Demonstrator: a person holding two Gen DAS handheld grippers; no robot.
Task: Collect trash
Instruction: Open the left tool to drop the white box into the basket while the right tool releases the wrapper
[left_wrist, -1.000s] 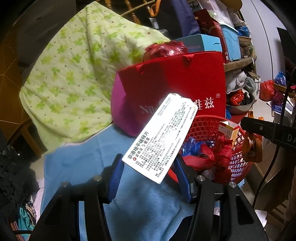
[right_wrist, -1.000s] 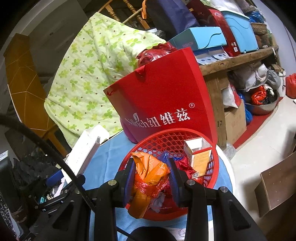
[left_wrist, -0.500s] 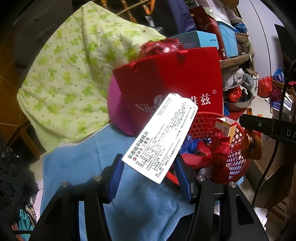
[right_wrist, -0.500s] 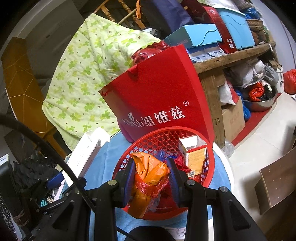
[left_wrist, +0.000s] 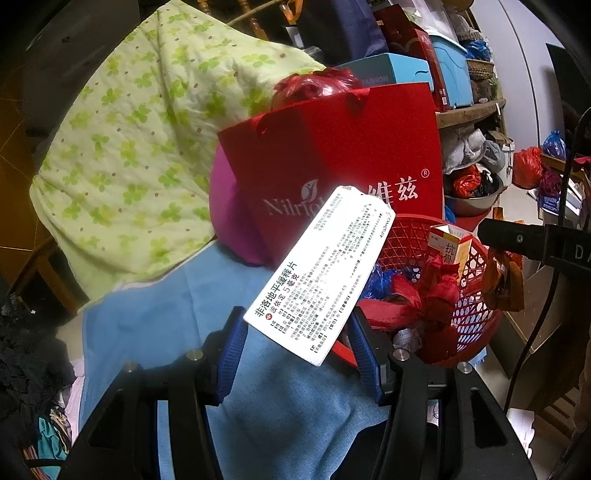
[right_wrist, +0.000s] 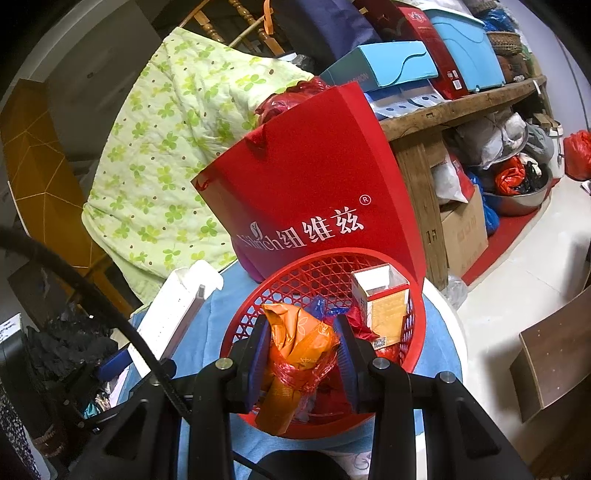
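My left gripper (left_wrist: 297, 345) is shut on a long white medicine box (left_wrist: 321, 271) printed with black text, held tilted above the blue cloth, just left of the red mesh basket (left_wrist: 476, 295). The box also shows in the right wrist view (right_wrist: 173, 314). My right gripper (right_wrist: 301, 354) is shut on a crumpled orange wrapper (right_wrist: 299, 354) and holds it over the red basket (right_wrist: 291, 280). The basket holds a small orange-and-white carton (right_wrist: 384, 299), red plastic and blue scraps.
A red paper bag (right_wrist: 314, 199) stands right behind the basket. A green-patterned quilt (left_wrist: 122, 155) drapes behind at the left. A blue cloth (left_wrist: 155, 314) covers the table. A cluttered wooden shelf (right_wrist: 450, 110) with boxes stands at the right, with a floor (right_wrist: 517, 273) below.
Both grippers have drifted slightly with their loads. The right gripper with the orange wrapper has shifted a little higher over the basket. Both holds are unchanged.
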